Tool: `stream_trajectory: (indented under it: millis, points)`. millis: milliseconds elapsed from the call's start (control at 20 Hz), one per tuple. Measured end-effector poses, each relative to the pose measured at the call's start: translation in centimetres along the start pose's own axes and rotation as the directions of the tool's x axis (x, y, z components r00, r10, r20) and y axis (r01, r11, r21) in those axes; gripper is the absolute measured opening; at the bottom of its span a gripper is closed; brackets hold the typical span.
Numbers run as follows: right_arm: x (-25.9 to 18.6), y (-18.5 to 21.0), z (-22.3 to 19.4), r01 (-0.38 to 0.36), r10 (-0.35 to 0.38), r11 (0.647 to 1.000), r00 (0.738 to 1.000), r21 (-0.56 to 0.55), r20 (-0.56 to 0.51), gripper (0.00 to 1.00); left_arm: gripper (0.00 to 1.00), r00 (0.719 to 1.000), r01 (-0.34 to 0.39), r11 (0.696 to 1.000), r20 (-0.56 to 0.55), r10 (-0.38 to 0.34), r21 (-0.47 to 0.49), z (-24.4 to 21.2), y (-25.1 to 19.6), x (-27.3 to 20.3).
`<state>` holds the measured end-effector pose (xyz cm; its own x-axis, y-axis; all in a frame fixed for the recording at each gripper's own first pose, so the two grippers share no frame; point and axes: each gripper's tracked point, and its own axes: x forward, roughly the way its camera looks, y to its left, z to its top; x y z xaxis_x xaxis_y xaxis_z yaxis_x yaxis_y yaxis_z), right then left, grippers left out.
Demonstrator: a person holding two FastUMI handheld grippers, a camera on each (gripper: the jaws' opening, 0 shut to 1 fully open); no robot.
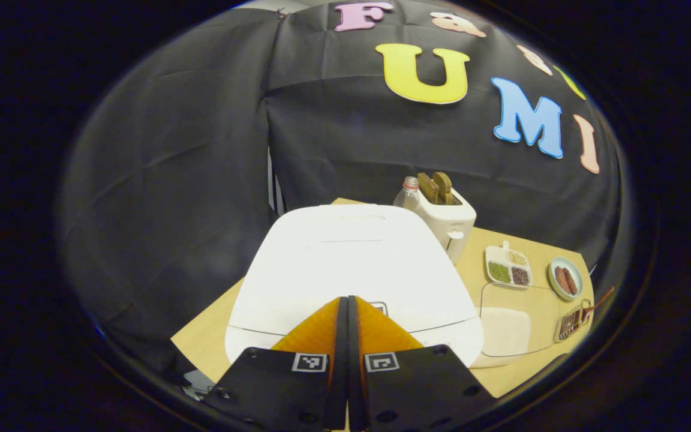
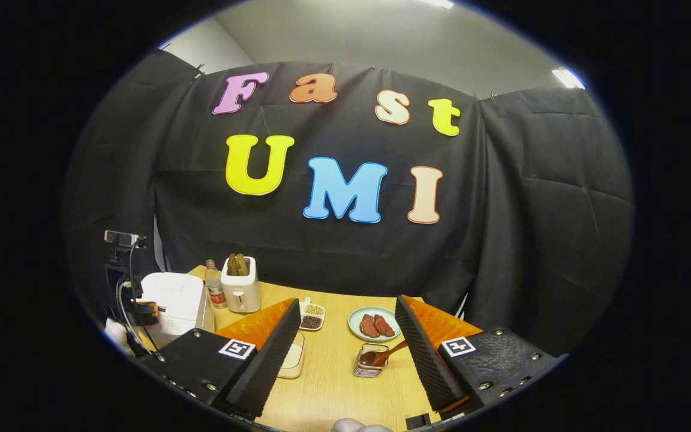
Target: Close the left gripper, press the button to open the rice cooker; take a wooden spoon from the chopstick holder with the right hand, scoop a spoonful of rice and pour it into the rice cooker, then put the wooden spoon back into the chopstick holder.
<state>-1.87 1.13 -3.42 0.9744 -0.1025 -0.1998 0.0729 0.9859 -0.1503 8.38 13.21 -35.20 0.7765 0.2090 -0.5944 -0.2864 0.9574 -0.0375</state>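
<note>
Both grippers, left gripper (image 1: 347, 306) and right gripper (image 2: 345, 336), have black screw-studded housings bearing square coded markers and ribbed wedge-shaped fingers (image 2: 264, 354).

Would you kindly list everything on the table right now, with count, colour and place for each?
rice cooker: one, white, lid shut, left end of the table
water bottle: one, clear, between rice cooker and toaster
toaster: one, white, two brown toast slices standing in it, at the back
divided dish: one, white, holding green, dark and pale grains, mid-table
plate: one, pale green, two reddish-brown sausages on it
rice container: one, clear, white rice inside, in front of the divided dish
chopstick holder: one, clear, near the front
wooden spoon: one, brown, resting in the chopstick holder
table: one, light wood
left gripper: shut, tips over the rice cooker's front
right gripper: open, above the table
</note>
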Motion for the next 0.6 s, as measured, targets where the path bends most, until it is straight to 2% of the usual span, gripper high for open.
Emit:
stream_trajectory:
  millis: [100,150,250,350,600]
  points:
    - [-0.1,0.1,-0.2,0.011,-0.011,1.0,1.0,0.006,-0.005,0.97,0.09,0.998,-0.01,1.0,0.063,0.008,0.018,1.3,0.0,-0.1]
    - [-0.1,0.2,-0.1,0.008,-0.008,1.0,1.0,0.013,-0.008,0.97,0.1,0.991,-0.017,0.999,0.132,0.012,0.04,3.1,0.1,-1.0]
    - [-0.2,-0.1,0.0,0.015,-0.015,1.0,1.0,0.021,-0.003,0.97,0.09,0.954,-0.05,0.994,0.3,0.018,0.1,8.2,-0.1,-3.4]
    - [-0.2,0.2,-0.1,0.017,-0.017,0.999,1.0,0.036,-0.002,0.97,0.09,0.902,-0.072,0.985,0.433,-0.002,0.155,13.1,-0.9,-6.2]
    - [-0.4,0.1,0.4,0.01,-0.014,0.997,0.999,0.08,0.051,0.97,0.09,0.837,0.016,0.991,0.54,-0.084,0.13,18.5,-3.1,-12.4]
